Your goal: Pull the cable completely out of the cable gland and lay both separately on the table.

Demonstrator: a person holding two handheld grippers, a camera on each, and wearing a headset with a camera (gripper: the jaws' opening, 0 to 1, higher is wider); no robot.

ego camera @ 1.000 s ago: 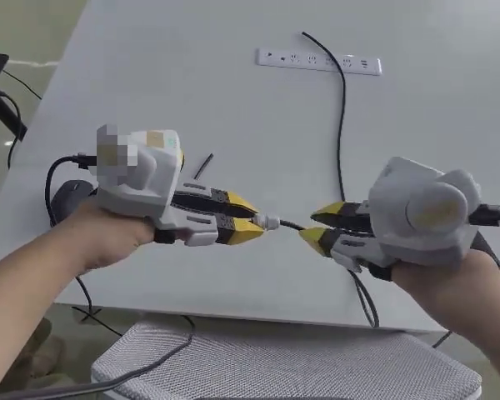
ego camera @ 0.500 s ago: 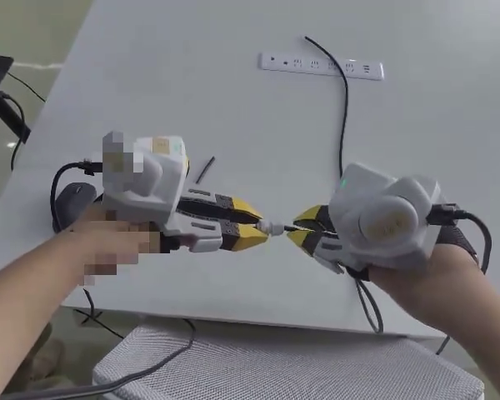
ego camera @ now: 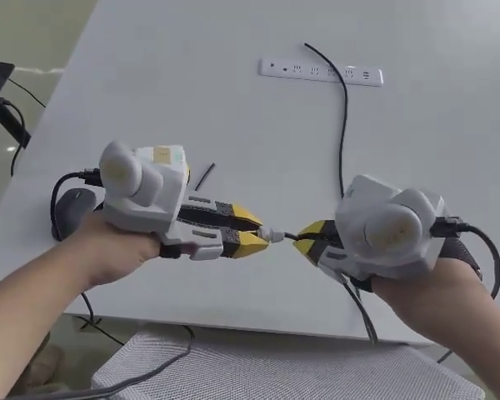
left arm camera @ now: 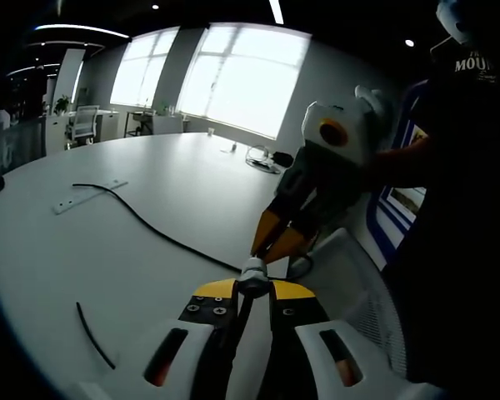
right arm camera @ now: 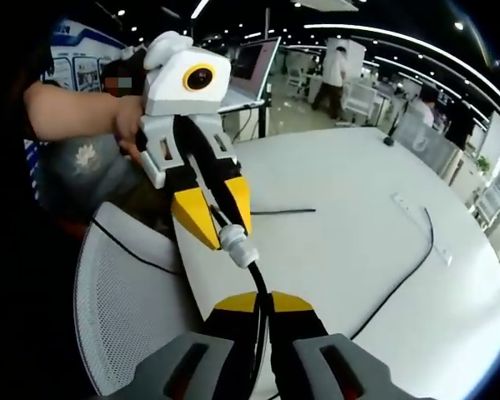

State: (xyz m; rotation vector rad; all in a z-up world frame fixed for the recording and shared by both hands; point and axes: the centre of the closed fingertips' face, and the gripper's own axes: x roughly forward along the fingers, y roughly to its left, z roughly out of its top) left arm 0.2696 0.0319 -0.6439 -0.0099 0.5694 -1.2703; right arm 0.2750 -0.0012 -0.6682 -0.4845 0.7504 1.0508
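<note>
My left gripper point(ego camera: 257, 235) is shut on a small white cable gland point(ego camera: 272, 236), held above the front edge of the white table point(ego camera: 192, 100). A thin black cable point(ego camera: 288, 237) runs out of the gland to the right into my right gripper point(ego camera: 307, 244), which is shut on it. In the left gripper view the gland point(left arm camera: 252, 272) sticks out past the yellow fingertips point(left arm camera: 290, 288), with the right gripper point(left arm camera: 277, 243) just beyond. In the right gripper view the cable point(right arm camera: 258, 282) rises from the shut jaws to the gland point(right arm camera: 236, 242), held by the left gripper point(right arm camera: 219, 223).
A white power strip point(ego camera: 321, 70) lies at the table's far side, and its black cord point(ego camera: 343, 125) runs toward the front edge. A short black cable piece point(ego camera: 204, 176) lies mid-table. A grey mouse point(ego camera: 71, 204) sits at left. A mesh chair seat point(ego camera: 275, 371) is below the table edge.
The right gripper's jaws were open a second ago; it moved left toward the gland and shut on the cable. Both grippers have sunk slightly.
</note>
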